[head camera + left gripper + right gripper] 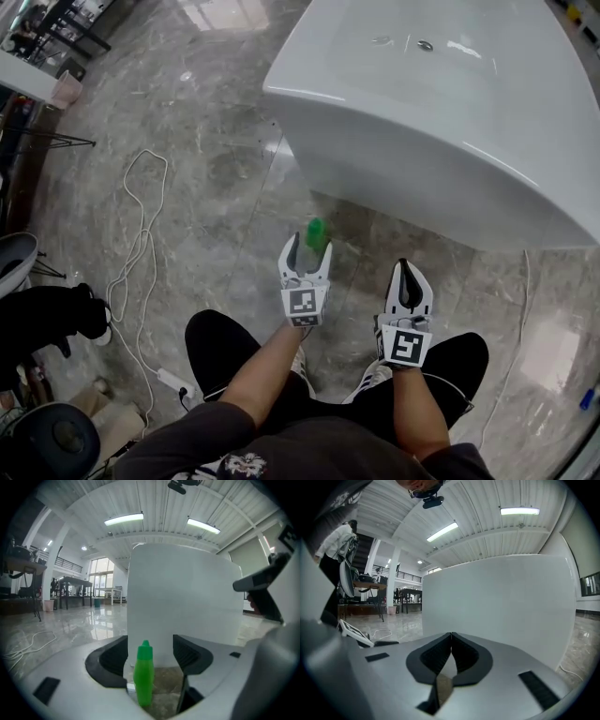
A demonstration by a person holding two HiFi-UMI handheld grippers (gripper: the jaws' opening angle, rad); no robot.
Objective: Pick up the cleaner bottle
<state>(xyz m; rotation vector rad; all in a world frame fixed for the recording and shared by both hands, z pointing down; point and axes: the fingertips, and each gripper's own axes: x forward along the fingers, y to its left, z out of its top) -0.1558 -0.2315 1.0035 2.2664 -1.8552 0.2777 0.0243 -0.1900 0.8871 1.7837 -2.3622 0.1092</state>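
The cleaner bottle (316, 234) is small, green and capped, and stands upright on the marble floor close to the foot of a white tub (422, 122). My left gripper (310, 243) is low over the floor, open, its jaws on either side of the bottle. In the left gripper view the bottle (144, 673) stands between the spread pads, nearer the left one, and neither pad presses on it. My right gripper (405, 263) hangs to the right of the bottle, shut and empty. In the right gripper view its jaws (451, 635) meet tip to tip before the tub wall (501, 602).
The tub's white wall (187, 597) rises directly behind the bottle. A white cable (141, 244) loops over the floor at left, ending at a power strip (173, 380). Dark bags and chair parts (42, 319) lie far left. A thin cord (520, 309) runs along the floor at right.
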